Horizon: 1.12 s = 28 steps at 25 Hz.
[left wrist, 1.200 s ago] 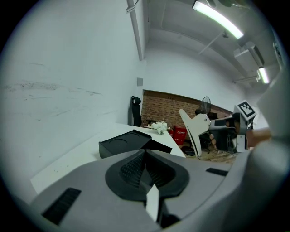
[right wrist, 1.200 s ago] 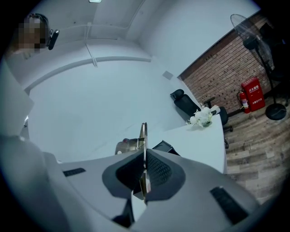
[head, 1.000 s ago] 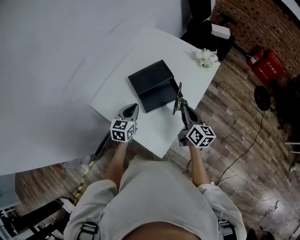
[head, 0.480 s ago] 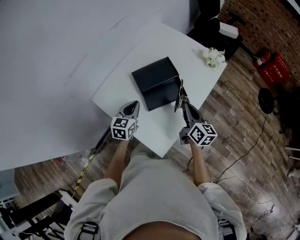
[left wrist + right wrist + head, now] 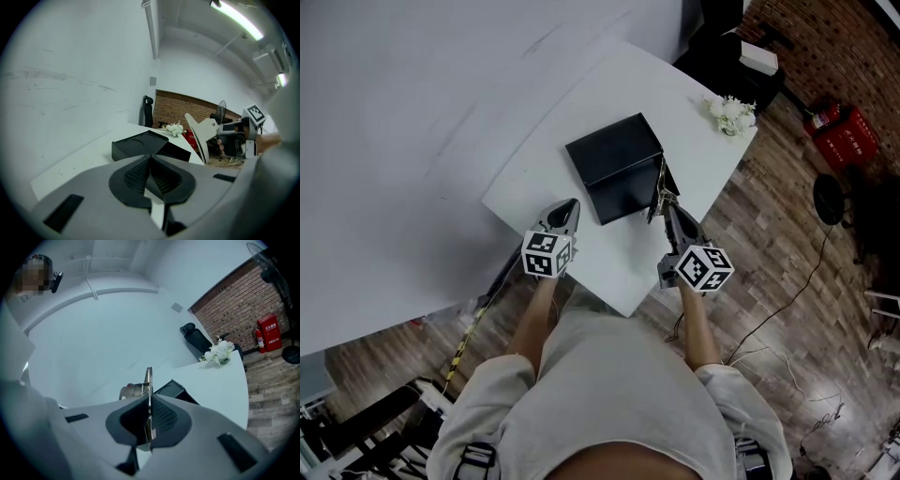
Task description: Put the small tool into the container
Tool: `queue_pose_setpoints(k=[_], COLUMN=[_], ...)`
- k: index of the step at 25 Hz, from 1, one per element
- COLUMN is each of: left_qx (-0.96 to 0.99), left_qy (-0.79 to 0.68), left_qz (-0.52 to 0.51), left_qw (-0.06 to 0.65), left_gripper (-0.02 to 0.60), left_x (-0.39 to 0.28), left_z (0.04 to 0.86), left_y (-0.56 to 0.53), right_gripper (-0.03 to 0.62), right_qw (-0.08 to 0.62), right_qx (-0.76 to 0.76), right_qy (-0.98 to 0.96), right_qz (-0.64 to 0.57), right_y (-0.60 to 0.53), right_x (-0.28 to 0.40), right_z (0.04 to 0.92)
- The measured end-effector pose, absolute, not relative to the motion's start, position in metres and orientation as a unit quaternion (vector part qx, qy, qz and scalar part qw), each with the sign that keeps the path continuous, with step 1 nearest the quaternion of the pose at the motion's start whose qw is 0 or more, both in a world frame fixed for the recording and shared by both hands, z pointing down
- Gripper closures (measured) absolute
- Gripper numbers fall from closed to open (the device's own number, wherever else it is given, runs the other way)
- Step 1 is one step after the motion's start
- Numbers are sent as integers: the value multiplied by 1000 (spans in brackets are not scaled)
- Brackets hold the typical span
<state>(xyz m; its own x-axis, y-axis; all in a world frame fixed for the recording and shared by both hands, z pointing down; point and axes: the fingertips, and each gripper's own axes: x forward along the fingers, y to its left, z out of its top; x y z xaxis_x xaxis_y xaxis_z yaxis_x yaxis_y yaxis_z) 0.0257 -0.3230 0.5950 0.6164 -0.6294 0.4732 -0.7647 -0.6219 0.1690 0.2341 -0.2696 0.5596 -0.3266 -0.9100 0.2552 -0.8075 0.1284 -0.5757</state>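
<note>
A black container (image 5: 614, 152) lies open on the white table (image 5: 609, 267), its shallow open half (image 5: 630, 199) facing me. My right gripper (image 5: 665, 208) is shut on a thin flat metal tool (image 5: 659, 186) and holds it upright at the container's right edge. The right gripper view shows the tool (image 5: 148, 380) edge-on between the pads. From the left gripper view the tool (image 5: 200, 133) looks like a pale blade right of the container (image 5: 140, 144). My left gripper (image 5: 565, 216) is shut and empty, hovering over the table just left of the container's near corner.
A small bunch of white flowers (image 5: 731, 112) stands at the table's far right corner. A white wall runs along the left. Wooden floor, a red fire extinguisher (image 5: 842, 131), cables and a black chair (image 5: 197, 339) lie right of the table.
The right gripper with the tool has edged slightly closer to the container's right edge. The left gripper has stayed where it was.
</note>
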Motion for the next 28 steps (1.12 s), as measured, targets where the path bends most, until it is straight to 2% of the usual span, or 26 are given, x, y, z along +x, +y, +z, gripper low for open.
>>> queue_pose_setpoints(k=[9, 19, 28], left_qx=[885, 883, 878], left_qy=[-382, -384, -391], left_qz=[187, 181, 181], left_qw=[191, 202, 207], left_gripper=[568, 568, 568], left_x=[22, 12, 3], left_z=[601, 605, 607], left_y=[-345, -352, -355], right_gripper=[590, 591, 591], right_qw=[57, -20, -155], right_qx=[-586, -569, -524], right_qy=[746, 779, 821], right_qz=[-312, -263, -165], right_y=[-288, -306, -320], right_x=[229, 221, 203], right_z=[556, 553, 558])
